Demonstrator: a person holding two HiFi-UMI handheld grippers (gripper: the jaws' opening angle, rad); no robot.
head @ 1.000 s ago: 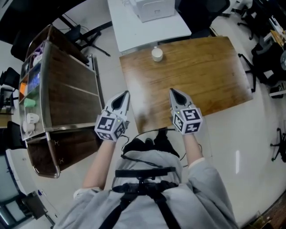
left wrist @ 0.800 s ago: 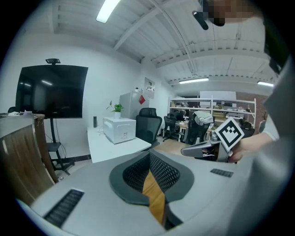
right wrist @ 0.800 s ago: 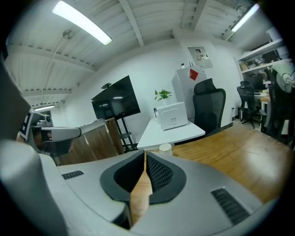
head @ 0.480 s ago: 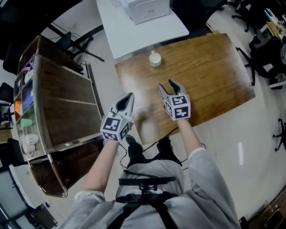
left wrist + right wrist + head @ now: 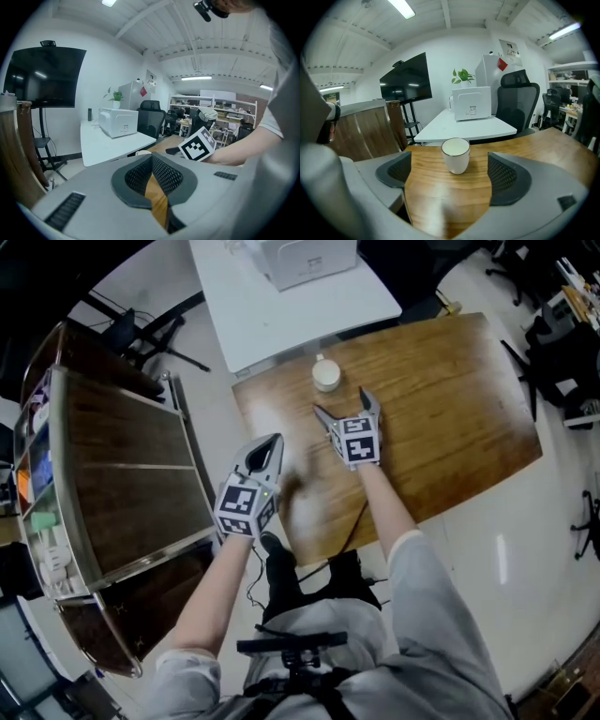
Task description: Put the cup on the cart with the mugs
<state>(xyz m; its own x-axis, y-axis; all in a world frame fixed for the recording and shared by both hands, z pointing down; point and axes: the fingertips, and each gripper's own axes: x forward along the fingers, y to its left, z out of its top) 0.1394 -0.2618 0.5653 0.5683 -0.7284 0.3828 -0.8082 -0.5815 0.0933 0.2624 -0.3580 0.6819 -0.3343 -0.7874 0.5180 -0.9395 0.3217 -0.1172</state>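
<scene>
Wooden worktop (image 5: 450, 399) is spreading out below the person, and a cart (image 5: 122, 493) with a wood top and metal rail is standing just beside its left edge. Nearest, the left tongs (image 5: 270, 442) are hanging at the worktop's near-left edge, their jaws pressed together with nothing between them. Farther in, the right tongs (image 5: 345, 409) are reaching over the worktop and pointing at the cup (image 5: 326, 374). Their jaws have just been opening and are now standing wide apart, gripping nothing. The white cup is standing upright on the worktop just beyond their tips, in line with the gap, touching neither pad. It is sitting near the worktop's far-left corner, well apart from the cart. Behind the cup a white worktop (image 5: 281, 306) is meeting the wooden one and carrying a white box (image 5: 300, 254). At the far wall a dark screen (image 5: 407, 77) is standing on a stand, a plant (image 5: 463, 75) is showing behind the box, and a black chair (image 5: 518, 101) is standing at the right.
</scene>
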